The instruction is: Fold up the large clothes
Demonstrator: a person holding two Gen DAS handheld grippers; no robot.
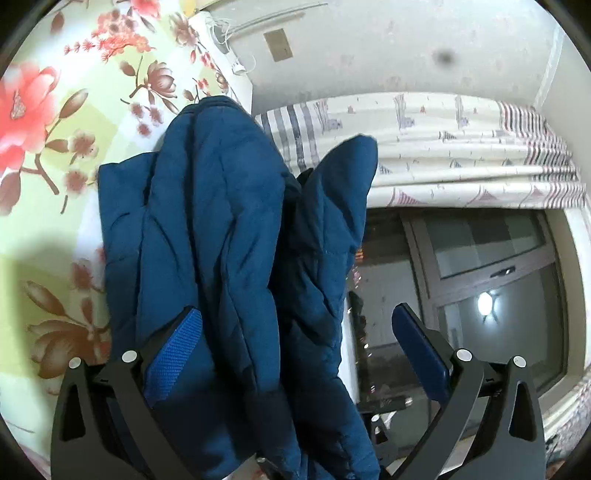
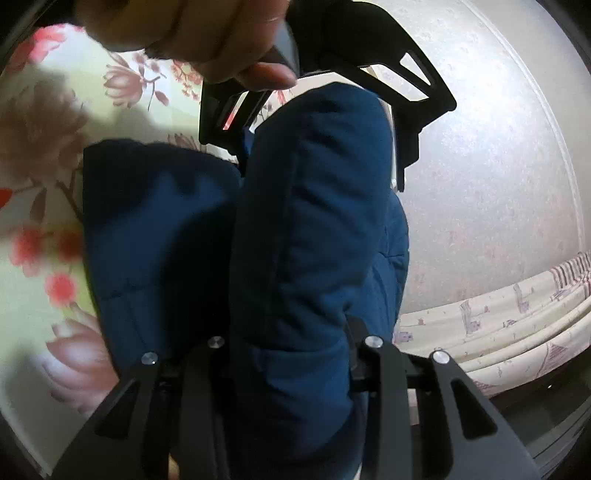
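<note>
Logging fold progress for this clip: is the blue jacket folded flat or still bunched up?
Bunched, not folded flat. The blue jacket drapes in thick puffy lobes over the floral sheet, running between the left gripper's spread jaws.

One blue padded jacket, bunched into thick folds, and it is the only garment about. Two grippers are at work on it: the left gripper, with two blue-padded fingers showing, and the right gripper, whose two black arms run up either side of the cloth. One bare hand shows at the top of the right wrist view, wrapped round the other tool. One flowered sheet lies underneath. One striped, patterned curtain hangs by one window, and one round lamp glows reflected in the glass.
</note>
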